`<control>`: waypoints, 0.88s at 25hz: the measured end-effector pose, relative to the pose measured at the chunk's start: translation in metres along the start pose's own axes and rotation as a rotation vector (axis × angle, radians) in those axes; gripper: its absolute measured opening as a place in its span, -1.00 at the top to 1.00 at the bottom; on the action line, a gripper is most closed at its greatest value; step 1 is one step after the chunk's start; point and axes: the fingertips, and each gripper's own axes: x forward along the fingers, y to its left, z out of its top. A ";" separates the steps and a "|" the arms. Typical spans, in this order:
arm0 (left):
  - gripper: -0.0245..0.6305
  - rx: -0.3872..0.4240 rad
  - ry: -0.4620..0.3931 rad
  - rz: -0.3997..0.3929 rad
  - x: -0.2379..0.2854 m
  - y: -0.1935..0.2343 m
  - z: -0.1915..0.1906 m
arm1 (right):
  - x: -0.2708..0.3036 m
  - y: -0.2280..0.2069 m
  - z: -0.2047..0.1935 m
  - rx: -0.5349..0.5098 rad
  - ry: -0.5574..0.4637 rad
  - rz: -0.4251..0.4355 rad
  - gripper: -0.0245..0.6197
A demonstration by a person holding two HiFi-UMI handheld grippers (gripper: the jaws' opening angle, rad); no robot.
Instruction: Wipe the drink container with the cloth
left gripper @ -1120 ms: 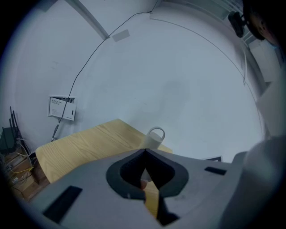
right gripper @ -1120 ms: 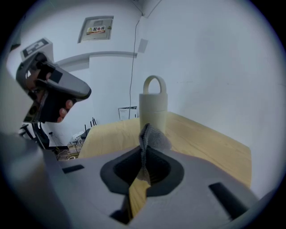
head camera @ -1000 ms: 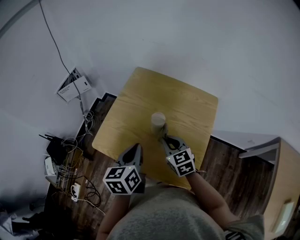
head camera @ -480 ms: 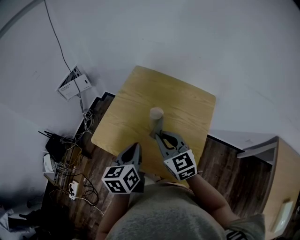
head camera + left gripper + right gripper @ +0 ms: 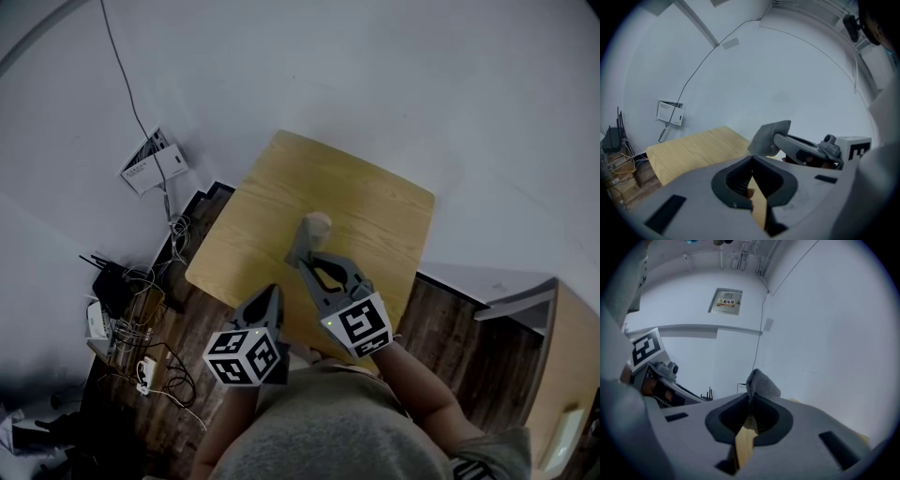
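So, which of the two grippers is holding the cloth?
The right gripper: the grey cloth is pinched between its jaws. The left gripper is shut, empty.

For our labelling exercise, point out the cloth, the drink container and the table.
cloth (image 5: 769, 137), left gripper view, its middle.
drink container (image 5: 318, 223), head view, its pale top.
table (image 5: 375, 202), head view, bare wood.

Over the wooden table (image 5: 375, 202), the right gripper (image 5: 307, 263) holds a grey cloth (image 5: 299, 246) against the drink container (image 5: 318, 223).

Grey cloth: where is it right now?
In the head view, the grey cloth is pinched by the right gripper over the middle of the light wooden table, beside the pale drink container.
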 end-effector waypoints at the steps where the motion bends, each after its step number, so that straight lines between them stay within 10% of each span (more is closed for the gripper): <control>1: 0.92 0.000 0.000 0.002 0.000 0.000 0.000 | 0.003 -0.001 0.002 -0.004 -0.002 0.005 0.89; 22: 0.92 -0.007 0.018 0.024 0.011 0.009 0.004 | 0.040 -0.037 -0.067 0.079 0.151 -0.062 0.89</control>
